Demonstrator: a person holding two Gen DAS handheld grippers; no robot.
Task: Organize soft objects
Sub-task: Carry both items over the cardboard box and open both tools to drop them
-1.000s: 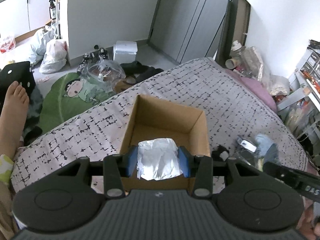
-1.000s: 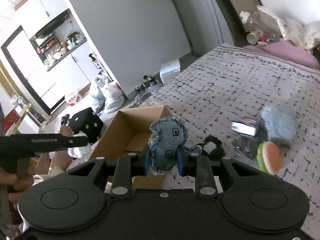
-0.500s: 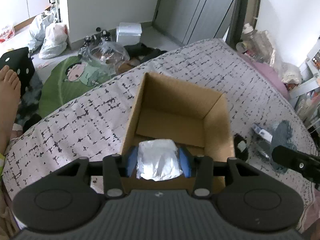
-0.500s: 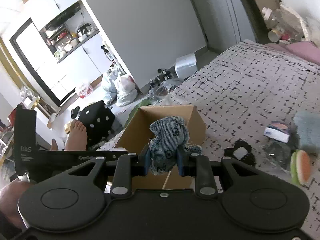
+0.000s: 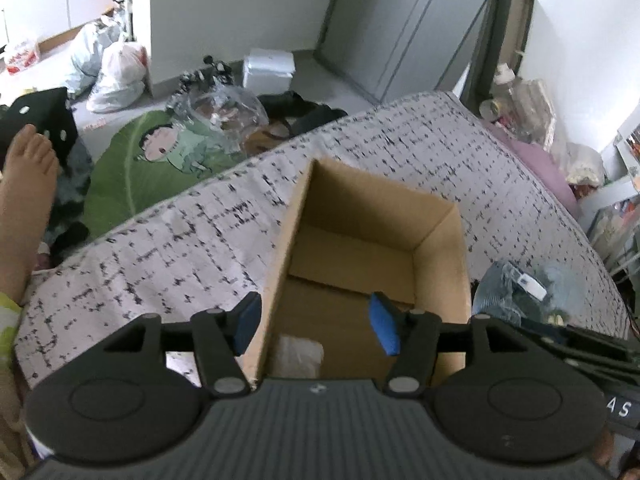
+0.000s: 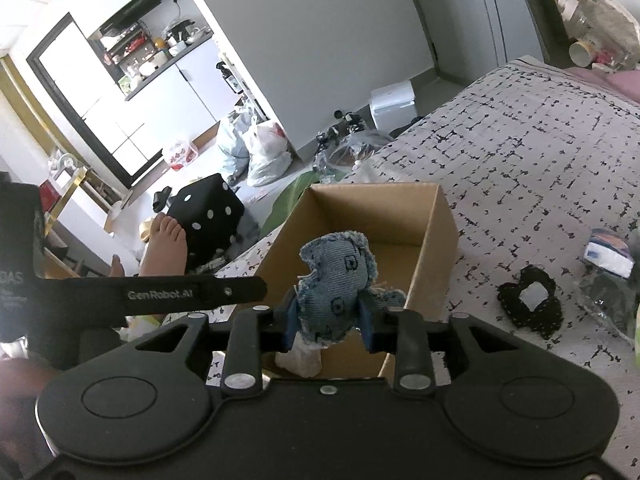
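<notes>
An open cardboard box [image 5: 444,216] stands on the patterned bed; it also shows in the right wrist view [image 6: 440,220]. My left gripper [image 5: 316,322] is open above the box's near end. A white soft bundle [image 5: 298,354] lies on the box floor below it, also seen in the right wrist view [image 6: 300,358]. My right gripper [image 6: 330,320] is shut on a blue denim soft toy [image 6: 338,276], held just above the box's near rim. The toy [image 5: 500,292] shows at the right in the left wrist view.
A black crochet piece [image 6: 528,300], a small white packet [image 6: 608,254] and dark soft items lie on the bed [image 6: 540,140] right of the box. The floor beyond holds plastic bags [image 5: 116,72], a green mat [image 5: 160,156] and a black dice cushion [image 6: 208,220]. A bare foot [image 5: 28,176] is at left.
My left gripper has opened and the white bundle has dropped into the box. My right gripper has moved closer to the box with the denim toy.
</notes>
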